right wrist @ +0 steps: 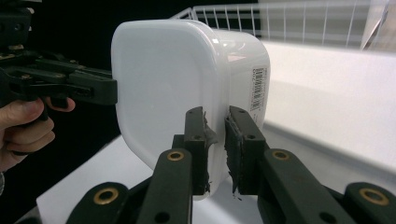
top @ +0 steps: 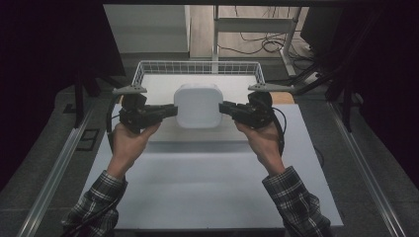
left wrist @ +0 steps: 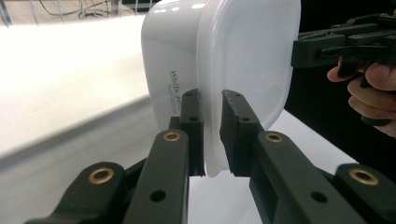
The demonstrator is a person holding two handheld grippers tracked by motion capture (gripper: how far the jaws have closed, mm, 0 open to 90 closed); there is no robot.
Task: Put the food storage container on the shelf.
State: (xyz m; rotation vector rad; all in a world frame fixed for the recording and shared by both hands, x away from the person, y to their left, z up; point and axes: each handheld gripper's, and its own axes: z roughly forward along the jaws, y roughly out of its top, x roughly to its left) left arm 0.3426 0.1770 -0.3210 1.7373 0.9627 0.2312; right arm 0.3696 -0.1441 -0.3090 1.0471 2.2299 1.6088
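Observation:
A white, rounded-square plastic container (top: 197,105) hangs above the table between both grippers. My left gripper (top: 174,109) pinches its left rim, and my right gripper (top: 221,107) pinches the opposite rim. In the left gripper view the two black jaws of the left gripper (left wrist: 210,95) are shut on the thin flange of the container (left wrist: 233,60), with the right gripper (left wrist: 299,46) at its far edge. In the right gripper view the right gripper (right wrist: 215,112) clamps the flange of the container (right wrist: 187,79), which bears a barcode label, and the left gripper (right wrist: 109,91) is at the far side.
A white wire basket (top: 197,66) stands at the back of the white table (top: 207,187), just behind the lifted container. Metal rails run along both sides of the table. Dark curtains flank the scene, and cables lie on the floor beyond.

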